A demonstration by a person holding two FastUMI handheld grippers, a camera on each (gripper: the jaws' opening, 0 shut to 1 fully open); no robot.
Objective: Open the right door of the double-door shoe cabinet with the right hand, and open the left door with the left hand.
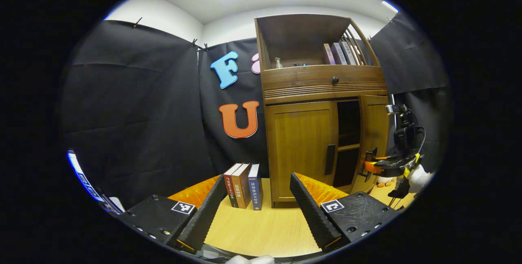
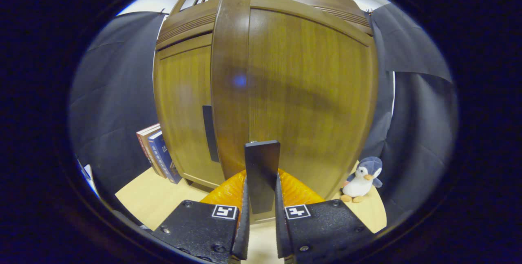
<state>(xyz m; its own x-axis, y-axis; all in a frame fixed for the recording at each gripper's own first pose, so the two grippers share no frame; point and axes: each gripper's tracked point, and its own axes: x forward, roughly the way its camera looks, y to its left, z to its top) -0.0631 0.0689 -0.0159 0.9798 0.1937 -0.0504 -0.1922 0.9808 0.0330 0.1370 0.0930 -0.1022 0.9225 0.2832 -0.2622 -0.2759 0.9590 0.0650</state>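
A brown wooden shoe cabinet (image 1: 322,80) stands on a light wooden floor. Its left door (image 1: 301,149) is closed, with a dark vertical handle (image 1: 329,159) at its inner edge. The right door (image 1: 373,133) is swung partly out, showing dark shelves inside. My right gripper (image 2: 261,211) is shut on the right door's black handle (image 2: 262,174), and the door panel (image 2: 301,92) fills the space ahead. In the left gripper view that gripper (image 1: 377,167) shows at the door's edge. My left gripper (image 1: 259,211) is open, well short of the cabinet, with nothing between its fingers.
Three books (image 1: 244,190) stand upright on the floor just left of the cabinet. A small plush penguin (image 2: 361,180) sits on the floor to the cabinet's right. Books (image 1: 340,54) and a bottle (image 1: 278,63) sit on the cabinet's open top shelf. Black cloth walls surround the booth.
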